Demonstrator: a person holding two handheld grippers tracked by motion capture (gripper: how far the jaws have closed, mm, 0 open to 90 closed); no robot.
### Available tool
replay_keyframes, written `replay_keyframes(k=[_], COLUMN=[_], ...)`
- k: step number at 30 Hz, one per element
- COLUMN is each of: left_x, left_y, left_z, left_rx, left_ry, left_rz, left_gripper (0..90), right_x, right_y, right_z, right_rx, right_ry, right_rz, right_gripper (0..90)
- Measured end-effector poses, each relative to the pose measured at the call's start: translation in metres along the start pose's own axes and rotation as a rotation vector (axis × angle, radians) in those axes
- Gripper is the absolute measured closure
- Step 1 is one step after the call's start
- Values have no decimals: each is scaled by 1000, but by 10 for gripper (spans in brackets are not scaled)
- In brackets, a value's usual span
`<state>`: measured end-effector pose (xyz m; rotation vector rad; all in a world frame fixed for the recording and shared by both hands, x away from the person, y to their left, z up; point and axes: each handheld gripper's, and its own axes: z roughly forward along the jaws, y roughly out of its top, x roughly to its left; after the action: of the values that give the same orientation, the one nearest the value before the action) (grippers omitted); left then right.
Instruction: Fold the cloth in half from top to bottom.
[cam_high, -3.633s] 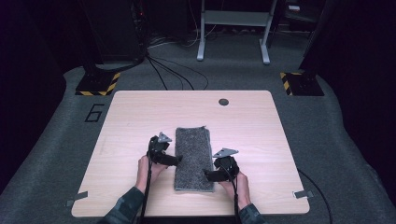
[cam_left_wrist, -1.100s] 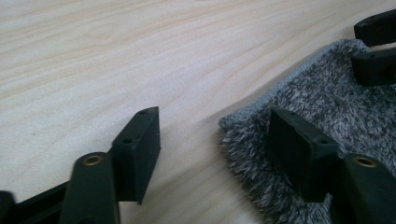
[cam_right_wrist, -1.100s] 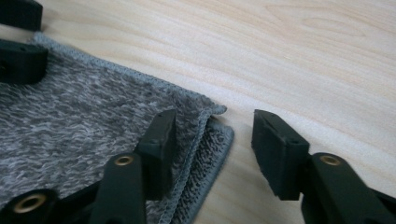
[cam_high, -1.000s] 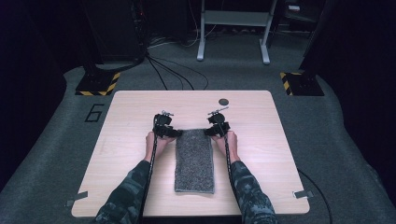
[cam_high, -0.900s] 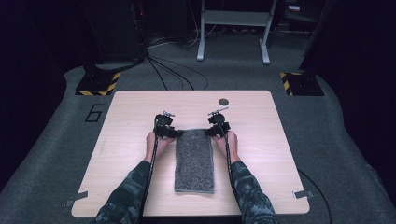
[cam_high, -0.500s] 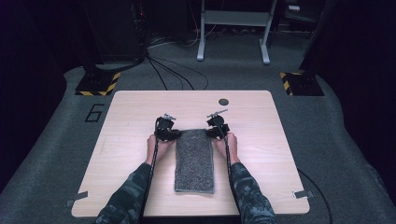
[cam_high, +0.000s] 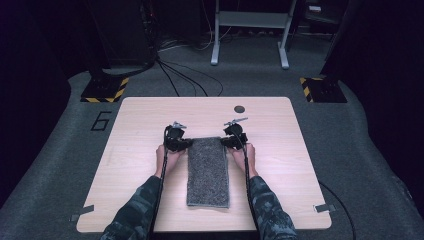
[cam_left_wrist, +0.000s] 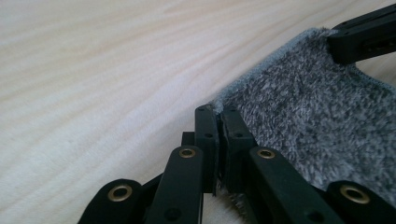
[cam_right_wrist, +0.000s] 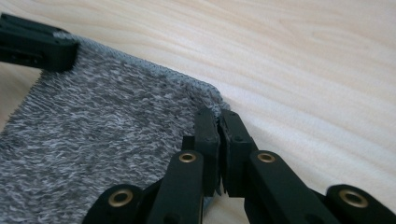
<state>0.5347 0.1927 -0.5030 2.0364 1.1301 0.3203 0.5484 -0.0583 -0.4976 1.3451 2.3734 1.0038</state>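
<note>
The grey towel (cam_high: 208, 171) lies folded into a long strip in the middle of the bench (cam_high: 140, 125), its short ends pointing toward and away from the person. In the high view the left tongs (cam_high: 184, 144) sit at the far left corner of the towel and the right tongs (cam_high: 227, 142) at the far right corner, with both hands low on the wood beside the long edges. Taking the two far corners together looks like preparation for lifting that end and bringing it over toward the near end, which would halve the strip evenly. A small dark round disc (cam_high: 239, 108) is set in the benchtop well beyond the towel, apart from the work.

In the left gripper view, the left tongs (cam_left_wrist: 218, 122) have just been closing and are now clenched on the towel (cam_left_wrist: 308, 116), with the hemmed corner pinched between the jaw tips. The other tongs' black jaw sits at the opposite corner at upper right.

In the right gripper view, the right tongs (cam_right_wrist: 218, 122) have likewise just been closing and now grip the towel (cam_right_wrist: 107, 121) at its rounded corner, the fabric lying flat on the bench (cam_right_wrist: 303, 60).
</note>
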Motion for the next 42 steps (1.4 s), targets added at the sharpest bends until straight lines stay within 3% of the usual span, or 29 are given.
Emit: replay_keyframes(k=[8, 17, 26, 34, 42], left_x=[-2, -4, -7, -5, -9], left_y=[16, 33, 45, 55, 54], left_z=[-19, -31, -47, -59, -67], left_rx=[-60, -127, -178, -206, -209], left_ry=[8, 35, 47, 41, 24], left_rz=[30, 47, 83, 82, 97], left_gripper=[871, 871, 871, 871, 871], right_x=[5, 4, 7, 11, 14], right_y=[10, 28, 40, 50, 46], right_z=[-17, -32, -51, -66, -73], right_rx=[-52, -116, -174, -222, -229], right_ry=[-11, -18, -16, -23, -8], right_rz=[-52, -50, -90, -122, -125], right_gripper=[874, 874, 874, 873, 873])
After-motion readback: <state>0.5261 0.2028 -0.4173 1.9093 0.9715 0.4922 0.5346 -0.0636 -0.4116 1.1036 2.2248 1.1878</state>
